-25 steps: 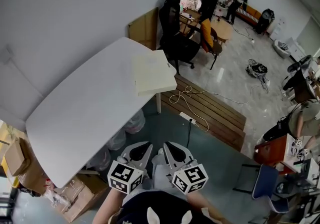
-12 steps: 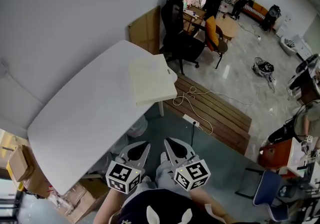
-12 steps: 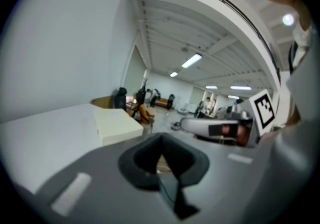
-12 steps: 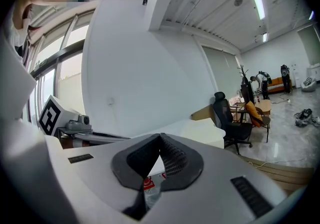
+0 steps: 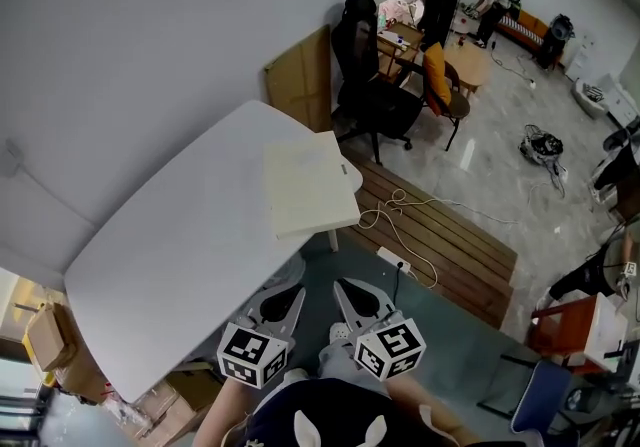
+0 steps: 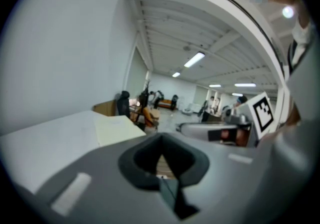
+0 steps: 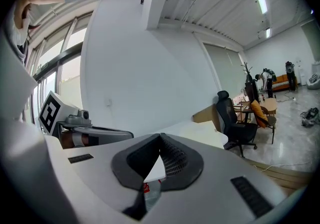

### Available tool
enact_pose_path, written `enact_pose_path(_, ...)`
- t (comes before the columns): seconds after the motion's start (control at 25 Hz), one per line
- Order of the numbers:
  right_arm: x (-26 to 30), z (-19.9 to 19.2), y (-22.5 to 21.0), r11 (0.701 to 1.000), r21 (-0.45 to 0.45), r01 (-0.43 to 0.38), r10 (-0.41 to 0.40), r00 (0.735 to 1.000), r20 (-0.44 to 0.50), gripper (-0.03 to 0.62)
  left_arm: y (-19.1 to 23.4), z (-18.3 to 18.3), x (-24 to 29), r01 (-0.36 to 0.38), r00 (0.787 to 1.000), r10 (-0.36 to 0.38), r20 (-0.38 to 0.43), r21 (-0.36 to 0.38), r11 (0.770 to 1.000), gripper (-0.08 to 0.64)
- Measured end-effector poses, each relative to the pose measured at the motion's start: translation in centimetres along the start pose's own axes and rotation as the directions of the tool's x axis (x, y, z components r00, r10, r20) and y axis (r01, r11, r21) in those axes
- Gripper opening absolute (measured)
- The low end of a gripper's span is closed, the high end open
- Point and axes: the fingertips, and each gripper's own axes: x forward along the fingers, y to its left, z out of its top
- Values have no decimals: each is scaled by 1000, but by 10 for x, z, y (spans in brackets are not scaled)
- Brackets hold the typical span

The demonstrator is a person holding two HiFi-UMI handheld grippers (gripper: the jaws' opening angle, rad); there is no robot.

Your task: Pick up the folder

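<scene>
I held my left gripper [image 5: 290,295] and right gripper [image 5: 348,293] side by side, both jaws shut on nothing, short of the white surface [image 5: 170,255]. The cream folder [image 5: 308,195] lay flat at its right end, untouched. It sat nearer my jaws than a second before.

White table [image 5: 170,255] bearing cream folder [image 5: 308,183]

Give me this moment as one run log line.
stage: before pickup | left gripper: shut, empty | right gripper: shut, empty | folder: flat on table, untouched
</scene>
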Motion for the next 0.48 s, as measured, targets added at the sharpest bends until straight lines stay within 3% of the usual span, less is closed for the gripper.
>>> enact_pose_path(0.48, 35, 9, -19, 995, 6, -96, 96, 995, -26, 9, 19, 10, 21, -98, 995, 97, -9, -15, 995, 3)
